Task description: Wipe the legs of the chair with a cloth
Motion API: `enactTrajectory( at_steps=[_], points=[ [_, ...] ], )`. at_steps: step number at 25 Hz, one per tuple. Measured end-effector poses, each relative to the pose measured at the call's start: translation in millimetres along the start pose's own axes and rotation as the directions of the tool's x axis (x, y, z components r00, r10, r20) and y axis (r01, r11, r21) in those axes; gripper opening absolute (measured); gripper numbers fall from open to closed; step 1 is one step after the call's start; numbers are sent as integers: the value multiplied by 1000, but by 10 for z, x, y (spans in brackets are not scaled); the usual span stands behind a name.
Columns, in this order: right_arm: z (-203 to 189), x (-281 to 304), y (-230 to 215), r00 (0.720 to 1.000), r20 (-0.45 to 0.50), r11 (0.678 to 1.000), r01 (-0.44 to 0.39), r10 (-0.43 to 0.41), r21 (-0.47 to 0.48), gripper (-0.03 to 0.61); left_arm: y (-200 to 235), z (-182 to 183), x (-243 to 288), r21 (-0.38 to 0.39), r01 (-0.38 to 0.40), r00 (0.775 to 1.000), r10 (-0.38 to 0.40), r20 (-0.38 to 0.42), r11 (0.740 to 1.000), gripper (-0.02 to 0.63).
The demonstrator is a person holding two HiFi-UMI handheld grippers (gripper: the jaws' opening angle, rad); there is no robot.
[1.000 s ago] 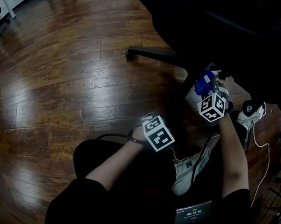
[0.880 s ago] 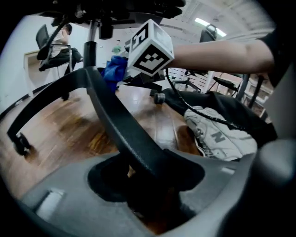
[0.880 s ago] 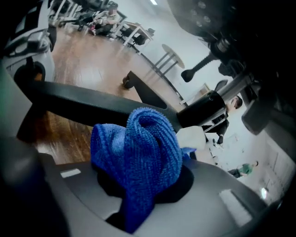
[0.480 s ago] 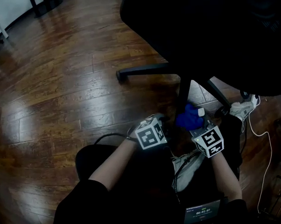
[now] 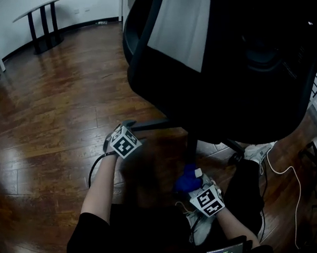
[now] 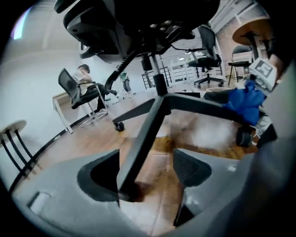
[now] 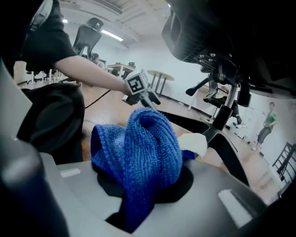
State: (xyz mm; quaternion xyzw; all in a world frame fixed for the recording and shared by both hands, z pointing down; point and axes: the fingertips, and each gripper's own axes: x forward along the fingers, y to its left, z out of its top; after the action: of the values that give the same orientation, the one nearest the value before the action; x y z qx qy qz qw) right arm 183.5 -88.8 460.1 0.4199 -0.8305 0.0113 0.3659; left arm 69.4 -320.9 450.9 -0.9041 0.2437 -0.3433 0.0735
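**Blue cloth clenched in the right fingers at the chair base**

The blue cloth (image 7: 138, 148) is sitting bunched in the right gripper (image 7: 143, 180). Its fingers are clenching the cloth, so folds are bulging above them and a tail is hanging below. In the head view the cloth is hovering low over the floor, just in front of the foot of the chair's centre column (image 6: 155, 78). In the right gripper view a dark base leg (image 7: 231, 157) is lying just beyond the cloth; whether the two are touching cannot be told. In the left gripper view the cloth is showing just above a caster (image 6: 243, 136).

The chair (image 5: 224, 68), black with a pale panel on its backrest, is filling the upper right of the head view. Its legs are spreading out from the column close to the floor.

The left gripper (image 6: 145, 171) is reaching out well apart from the right one, at the far end of an outer leg (image 6: 143, 134). Its fingers have just been opening and are standing wide apart, released. The outer leg is running down into the gap between them, close beside the left-hand finger, and the pads are not pressing on it.

The wooden floor (image 5: 53, 112) is lying all around the chair. A white shoe (image 5: 256, 151) and a white cable (image 5: 289, 175) are showing to the right of the base.
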Motion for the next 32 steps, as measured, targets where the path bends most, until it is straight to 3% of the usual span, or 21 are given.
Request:
enactTrajectory(
  at_steps=[3, 7, 8, 9, 10, 12, 15, 18, 23, 32],
  points=[
    [23, 18, 167, 998, -55, 998, -17, 14, -55, 83, 295, -223, 147, 21, -33, 998, 34, -58, 999, 360],
    [53, 70, 121, 997, -74, 997, -2, -4, -82, 84, 257, -373, 617, 50, 72, 985, -63, -160, 996, 365],
    [54, 84, 110, 997, -75, 997, -1, -6, -80, 84, 225, -483, 693, 103, 75, 974, -50, -222, 992, 323],
    [51, 94, 96, 997, -74, 997, -1, -5, -76, 84, 224, -595, 735, 185, 63, 958, -8, -286, 981, 185],
    [43, 97, 75, 998, -67, 998, -3, -1, -68, 84, 230, -673, 747, 261, 55, 943, 35, -330, 964, 116],
    [5, 67, 39, 999, -35, 999, -24, 23, -39, 86, 186, -714, 730, 315, 58, 931, 62, -359, 947, 93],
    [-35, -33, 63, 995, 27, 996, -94, 94, 5, 86, 74, -750, 634, 290, 47, 925, 68, -374, 956, 91],
    [-76, -136, 160, 991, 39, 992, -129, 129, -13, 86, -69, -844, 444, 267, 22, 917, 87, -389, 963, 91],
    [-155, -283, 200, 995, 49, 994, -83, 86, -64, 86, -299, -877, 219, 225, -5, 907, 99, -409, 974, 89],
    [-203, -429, 202, 993, 82, 996, -83, 86, -40, 86, -597, -990, -1, 184, -50, 903, 123, -413, 982, 87]
  ],
)
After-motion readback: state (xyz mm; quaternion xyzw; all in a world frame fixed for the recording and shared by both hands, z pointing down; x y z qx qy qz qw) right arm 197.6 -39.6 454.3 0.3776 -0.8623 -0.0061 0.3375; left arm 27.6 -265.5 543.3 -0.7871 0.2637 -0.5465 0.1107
